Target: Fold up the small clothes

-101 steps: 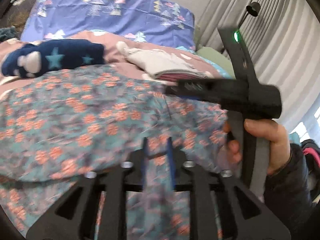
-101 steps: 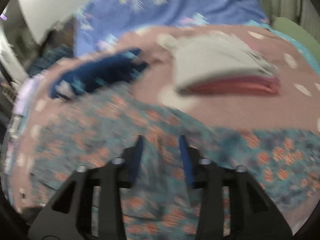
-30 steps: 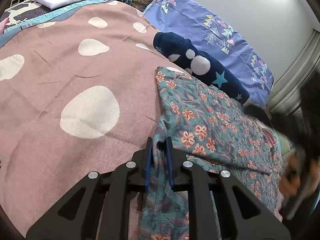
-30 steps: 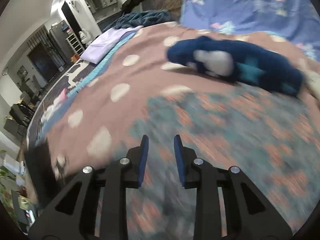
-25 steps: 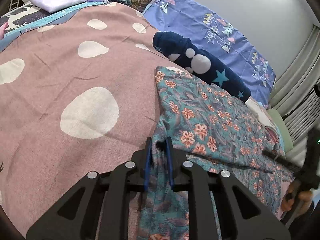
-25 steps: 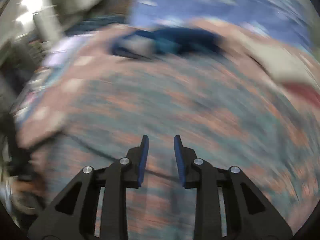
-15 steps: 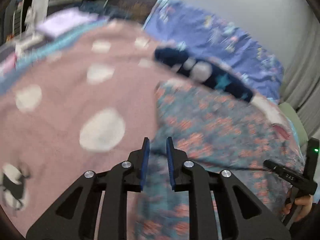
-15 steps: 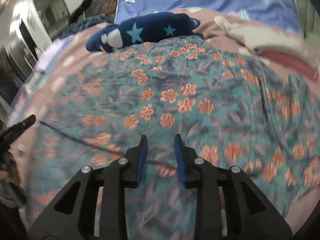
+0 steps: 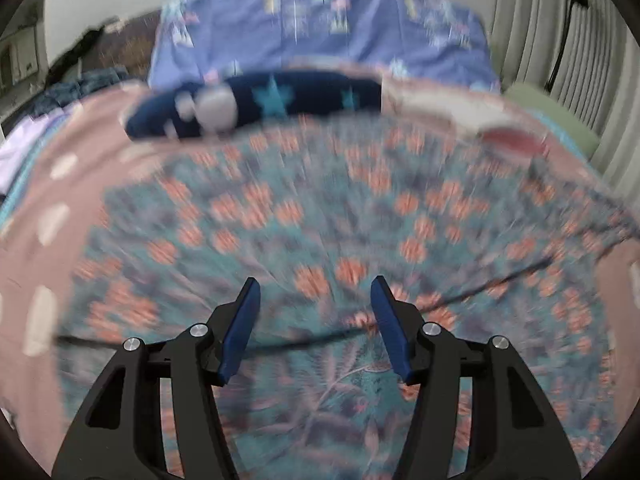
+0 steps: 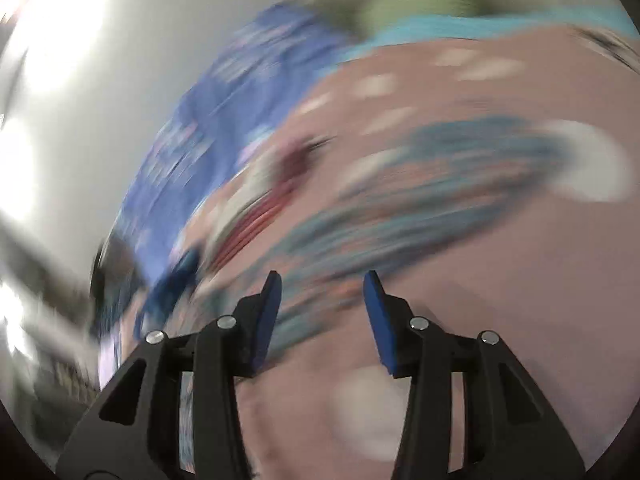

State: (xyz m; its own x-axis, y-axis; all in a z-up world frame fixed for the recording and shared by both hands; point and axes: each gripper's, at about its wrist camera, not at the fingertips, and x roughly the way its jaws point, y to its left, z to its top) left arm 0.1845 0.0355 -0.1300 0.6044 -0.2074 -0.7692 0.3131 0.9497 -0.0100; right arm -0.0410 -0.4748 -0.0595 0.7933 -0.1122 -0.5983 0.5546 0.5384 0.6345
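A teal garment with orange flowers (image 9: 340,216) lies spread flat on the pink spotted bedspread (image 9: 44,216). My left gripper (image 9: 314,320) is open and empty, hovering over the garment's near part. In the blurred right wrist view, my right gripper (image 10: 320,312) is open and empty above the bedspread (image 10: 500,300), with the floral garment (image 10: 420,196) stretched ahead of it.
A navy star-print garment (image 9: 256,104) lies behind the floral one. A folded white and red pile (image 9: 480,124) sits at the back right, also seen smeared in the right wrist view (image 10: 256,208). A blue patterned pillow (image 9: 320,28) and curtains (image 9: 580,60) are behind.
My left gripper let go of the floral garment's edge, opened wide and swung to face it straight on. My right gripper opened wider and swung quickly right toward the garment's far side.
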